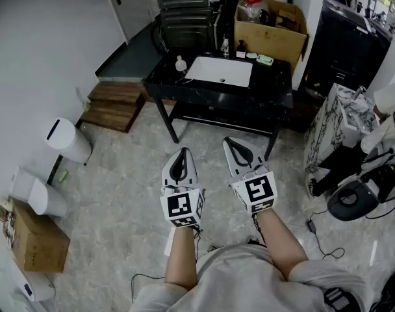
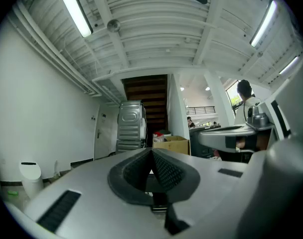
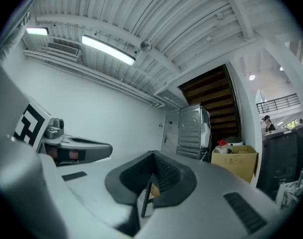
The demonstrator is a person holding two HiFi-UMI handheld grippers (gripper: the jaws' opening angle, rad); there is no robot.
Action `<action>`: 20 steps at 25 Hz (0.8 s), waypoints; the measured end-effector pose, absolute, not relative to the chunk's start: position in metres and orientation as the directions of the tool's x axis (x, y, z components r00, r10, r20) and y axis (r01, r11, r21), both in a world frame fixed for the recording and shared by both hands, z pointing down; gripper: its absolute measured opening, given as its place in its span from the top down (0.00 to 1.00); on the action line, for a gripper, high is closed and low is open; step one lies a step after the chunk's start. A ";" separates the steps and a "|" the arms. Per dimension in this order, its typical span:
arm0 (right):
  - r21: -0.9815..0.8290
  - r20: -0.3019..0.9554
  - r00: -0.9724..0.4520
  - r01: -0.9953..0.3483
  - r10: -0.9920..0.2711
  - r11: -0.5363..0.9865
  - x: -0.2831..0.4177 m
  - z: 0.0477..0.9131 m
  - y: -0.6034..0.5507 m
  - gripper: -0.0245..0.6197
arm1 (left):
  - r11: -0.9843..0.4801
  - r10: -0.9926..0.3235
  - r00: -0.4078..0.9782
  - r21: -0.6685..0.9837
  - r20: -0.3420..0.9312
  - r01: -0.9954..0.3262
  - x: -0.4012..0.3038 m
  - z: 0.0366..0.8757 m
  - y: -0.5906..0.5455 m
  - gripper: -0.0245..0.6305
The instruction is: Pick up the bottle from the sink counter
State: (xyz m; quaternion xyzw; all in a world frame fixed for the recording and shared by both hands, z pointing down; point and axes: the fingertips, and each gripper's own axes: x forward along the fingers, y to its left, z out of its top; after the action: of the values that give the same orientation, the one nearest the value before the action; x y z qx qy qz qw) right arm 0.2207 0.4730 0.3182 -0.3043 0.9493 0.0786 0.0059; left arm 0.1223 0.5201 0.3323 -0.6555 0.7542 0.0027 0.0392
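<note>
The small pale bottle (image 1: 180, 64) stands upright on the black sink counter (image 1: 160, 81), at the far side of the scene, just left of the white basin (image 1: 219, 70). A dark bottle (image 1: 240, 49) stands behind the basin to the right. Both tools are held level over the floor, well short of the counter. The left gripper (image 1: 182, 151) has its jaws pressed together on nothing, and the right gripper (image 1: 227, 140) looks the same. The bottle is probably light, smooth plastic, perhaps wet and easy to topple. A grip across its wider body below the narrow neck should suit, with the jaws opened first.
</note>
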 end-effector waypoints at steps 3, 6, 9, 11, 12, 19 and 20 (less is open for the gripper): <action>0.147 -0.051 -0.812 -0.582 -0.581 0.800 0.214 0.323 0.475 0.95 | 0.116 -0.992 -0.113 -0.049 -0.063 -0.992 0.121 0.336 0.520 0.94; 0.152 -0.042 -0.804 -0.591 -0.593 0.792 0.208 0.327 0.474 0.95 | 0.111 -0.993 -0.109 -0.037 -0.055 -0.993 0.109 0.340 0.522 0.94; 0.154 -0.039 -0.790 -0.609 -0.611 0.778 0.202 0.329 0.472 0.95 | 0.119 -0.992 -0.118 -0.023 -0.043 -0.993 0.093 0.346 0.525 0.94; 0.147 -0.036 -0.786 -0.615 -0.617 0.775 0.198 0.331 0.474 0.95 | 0.115 -0.993 -0.114 -0.024 -0.037 -0.993 0.088 0.349 0.529 0.94; 0.144 -0.036 -0.785 -0.617 -0.619 0.774 0.195 0.333 0.476 0.95 | 0.112 -0.993 -0.111 -0.027 -0.034 -0.993 0.086 0.350 0.531 0.94; 0.158 0.007 -0.769 -0.630 -0.639 0.760 0.181 0.365 0.486 0.95 | 0.109 -0.994 -0.109 -0.004 0.010 -0.994 0.064 0.375 0.541 0.94; 0.160 0.016 -0.771 -0.627 -0.637 0.762 0.181 0.369 0.487 0.95 | 0.108 -0.994 -0.108 -0.001 0.021 -0.994 0.062 0.380 0.541 0.94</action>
State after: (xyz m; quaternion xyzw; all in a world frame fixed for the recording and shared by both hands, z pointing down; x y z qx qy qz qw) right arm 0.1810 0.4865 0.3694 -0.3369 0.9381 0.0729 -0.0347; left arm 0.0624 0.5413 0.3797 -0.6678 0.7443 -0.0072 -0.0075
